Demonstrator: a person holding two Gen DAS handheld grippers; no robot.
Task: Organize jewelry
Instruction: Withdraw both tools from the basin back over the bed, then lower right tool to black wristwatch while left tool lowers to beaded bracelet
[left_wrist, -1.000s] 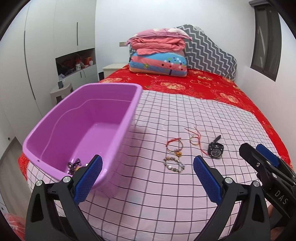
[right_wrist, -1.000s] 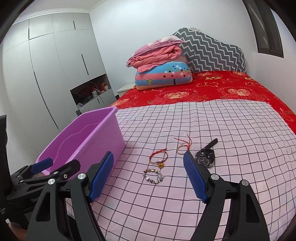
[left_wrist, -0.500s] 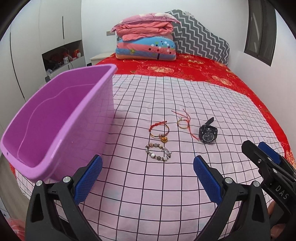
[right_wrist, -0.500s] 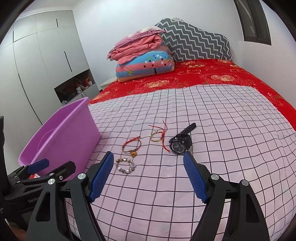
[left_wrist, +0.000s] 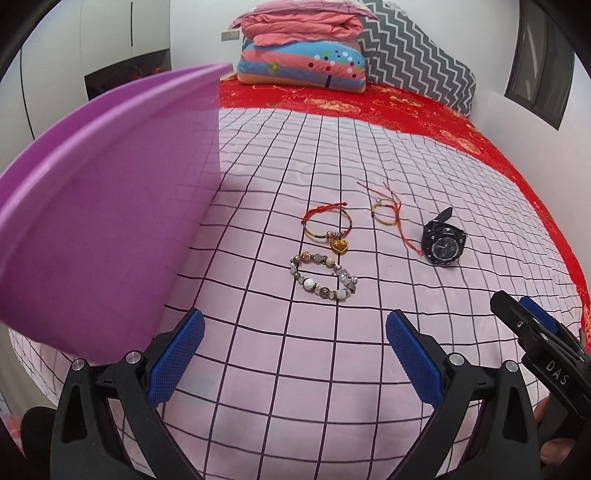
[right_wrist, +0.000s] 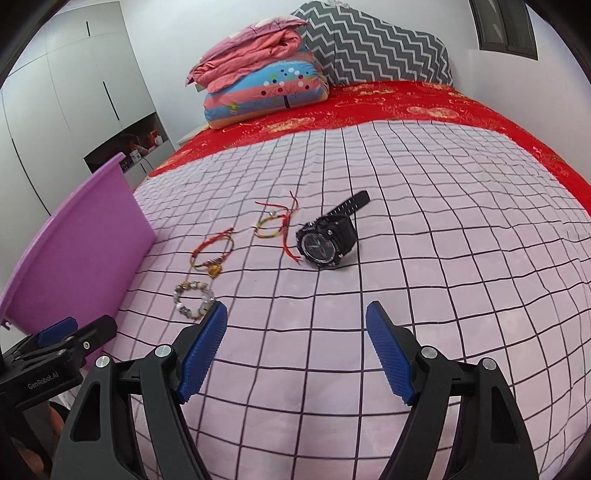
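1. Left wrist view: the left tool (left_wrist: 293, 356) hangs with its blue pads spread wide and nothing between them, tilted down toward the checked sheet (left_wrist: 280, 373) near the foot edge of the bed.
2. Straight beyond its gap lies the beaded bracelet (left_wrist: 323, 277). Behind that lie the red cord bracelet with a gold charm (left_wrist: 327, 225) and a thinner string bracelet (left_wrist: 386, 213). The black watch (left_wrist: 442, 242) lies toward the bed's right edge.
3. The purple bin (left_wrist: 107, 221) stands at the bed's left edge, its wall close beside the left pad. The right tool (left_wrist: 532, 332) shows at the lower right.
4. Judgement: the beaded bracelet looks the nearest pick for this tool. Coming down over one side of the loop and pinching the beads should avoid gathering sheet.
5. Right wrist view: the right tool (right_wrist: 295, 349) is also spread wide and empty, angled down over the sheet.
6. The watch (right_wrist: 327, 240) lies ahead of its gap, the beaded bracelet (right_wrist: 194, 294) just off its left pad, the bin (right_wrist: 85, 251) at the left edge.
7. Judgement: gripping the watch across its case looks steadier than taking the strap.
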